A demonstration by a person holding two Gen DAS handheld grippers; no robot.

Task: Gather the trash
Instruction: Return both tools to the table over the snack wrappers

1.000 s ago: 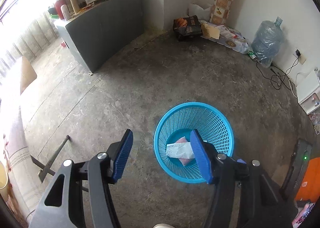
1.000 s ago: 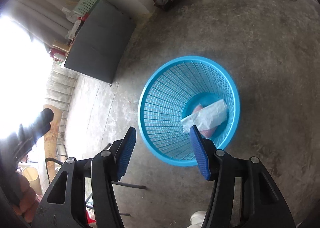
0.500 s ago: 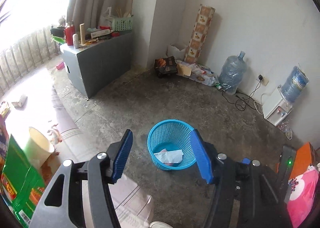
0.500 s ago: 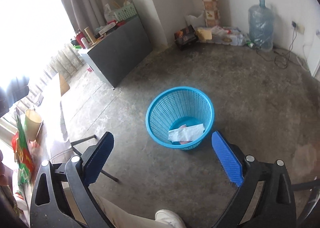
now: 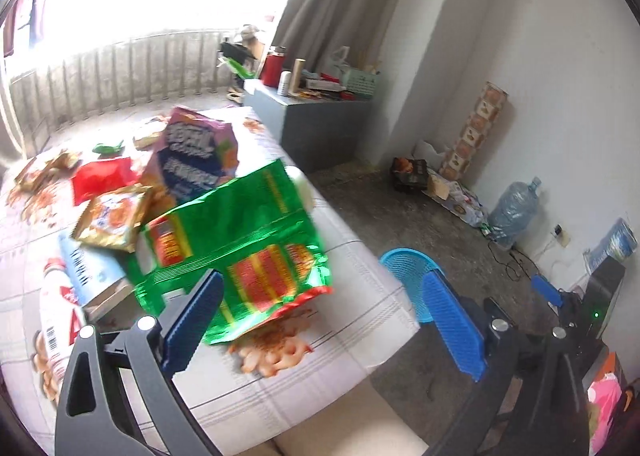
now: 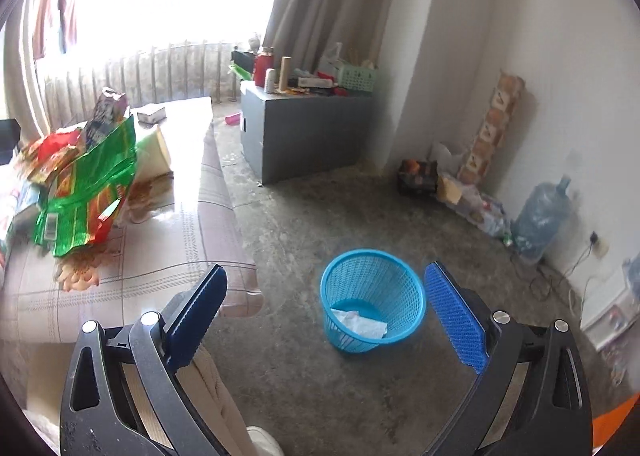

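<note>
Step in hand: a judgement — between pickups; both grippers are empty and the left one faces the pile of wrappers.
Left gripper (image 5: 320, 330): jaws opening, already wide, nothing between them; the green foil bag (image 5: 236, 244) lies just beyond its tips.
Right gripper (image 6: 326, 330): jaws wide and empty, aimed at the floor by the blue basket (image 6: 374, 298).
Trash: the green foil bag lies crumpled on top of the pile on the desk (image 5: 360, 320), near the edge that faces the blue basket; behind it, farther from the basket, lie a purple bag (image 5: 192, 160), a gold packet (image 5: 116, 216) and a red wrapper (image 5: 102, 176).
Basket: on the floor beside the desk, with white paper (image 6: 362, 324) at its bottom.
Next move: probably lower the left jaws over a fold of the green foil bag; the foil looks slippery and light.
</note>
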